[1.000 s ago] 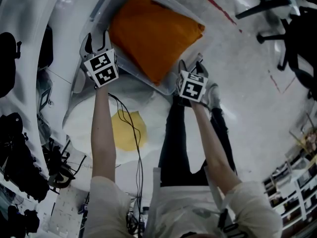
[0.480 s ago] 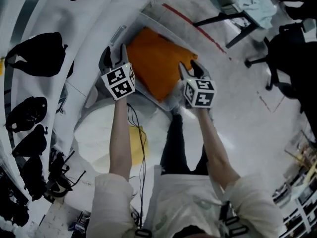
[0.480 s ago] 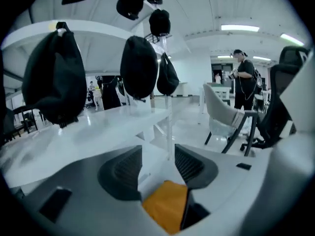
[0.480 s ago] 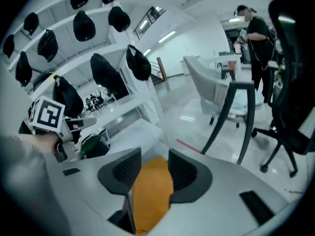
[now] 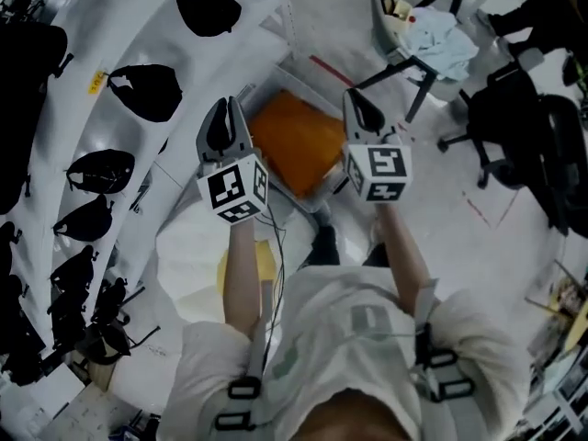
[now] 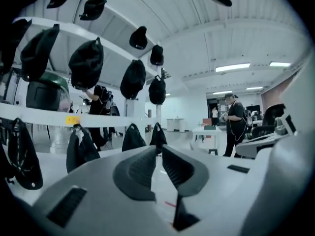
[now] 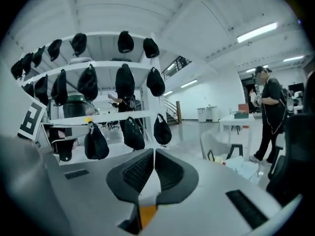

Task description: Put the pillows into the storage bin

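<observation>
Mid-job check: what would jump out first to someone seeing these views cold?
The orange pillow lies in the clear storage bin at the head view's centre. The left gripper and right gripper are raised before it, jaws just closed on nothing. Black caps hang on a white rack at left, and a white-and-yellow pillow lies on the floor by the person's left arm.

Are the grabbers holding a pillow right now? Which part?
Nothing is held. The left gripper and right gripper have just closed their jaws on empty air; the orange pillow lies below in the storage bin.
</observation>
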`<state>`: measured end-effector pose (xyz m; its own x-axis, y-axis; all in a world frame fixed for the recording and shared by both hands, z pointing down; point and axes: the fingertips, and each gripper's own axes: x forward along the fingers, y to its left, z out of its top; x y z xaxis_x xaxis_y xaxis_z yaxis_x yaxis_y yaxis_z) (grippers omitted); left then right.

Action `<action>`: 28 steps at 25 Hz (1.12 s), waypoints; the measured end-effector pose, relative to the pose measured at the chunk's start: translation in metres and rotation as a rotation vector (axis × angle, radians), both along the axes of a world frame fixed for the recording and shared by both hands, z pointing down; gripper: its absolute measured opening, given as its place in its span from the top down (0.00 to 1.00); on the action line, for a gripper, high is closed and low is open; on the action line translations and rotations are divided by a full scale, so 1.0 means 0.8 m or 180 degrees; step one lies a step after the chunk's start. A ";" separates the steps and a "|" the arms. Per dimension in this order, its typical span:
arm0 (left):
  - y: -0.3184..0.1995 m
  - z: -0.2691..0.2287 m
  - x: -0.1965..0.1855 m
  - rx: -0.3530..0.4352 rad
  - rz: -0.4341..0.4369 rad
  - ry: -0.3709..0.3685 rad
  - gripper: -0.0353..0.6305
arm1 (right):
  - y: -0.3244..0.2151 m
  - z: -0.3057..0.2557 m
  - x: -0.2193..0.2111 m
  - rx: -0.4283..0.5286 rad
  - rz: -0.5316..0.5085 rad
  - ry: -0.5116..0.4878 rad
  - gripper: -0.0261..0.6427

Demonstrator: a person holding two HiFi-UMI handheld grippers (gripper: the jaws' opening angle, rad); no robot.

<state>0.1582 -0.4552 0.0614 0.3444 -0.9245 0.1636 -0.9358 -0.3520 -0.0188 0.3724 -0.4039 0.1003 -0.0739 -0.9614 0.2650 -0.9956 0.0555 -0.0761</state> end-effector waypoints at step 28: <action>0.183 -0.114 0.020 0.0462 -0.0387 0.0576 0.94 | 0.135 -0.144 -0.028 0.0580 -0.0752 -0.0024 0.95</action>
